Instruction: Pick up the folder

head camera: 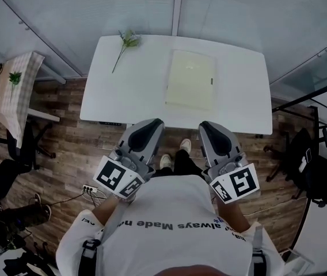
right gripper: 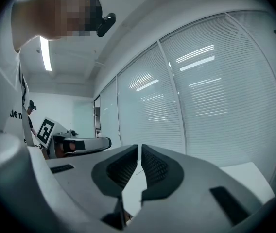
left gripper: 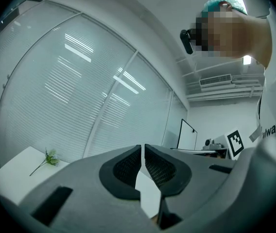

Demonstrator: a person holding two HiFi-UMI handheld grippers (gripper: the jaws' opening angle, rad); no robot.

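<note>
**Folder on Table, Both Grippers at Near Edge**

The folder [head camera: 191, 79], pale yellow, lies flat on the white table [head camera: 123, 96], right of centre in the upper half of the head view. A green sprig [head camera: 126, 43] lies at the table's upper left corner, well apart from the folder. The left gripper [head camera: 152, 123] and right gripper [head camera: 208, 125] are held side by side at the table's near edge, below the folder. Each gripper's jaws are pressed together with nothing between them. Neither gripper touches the folder.
</note>
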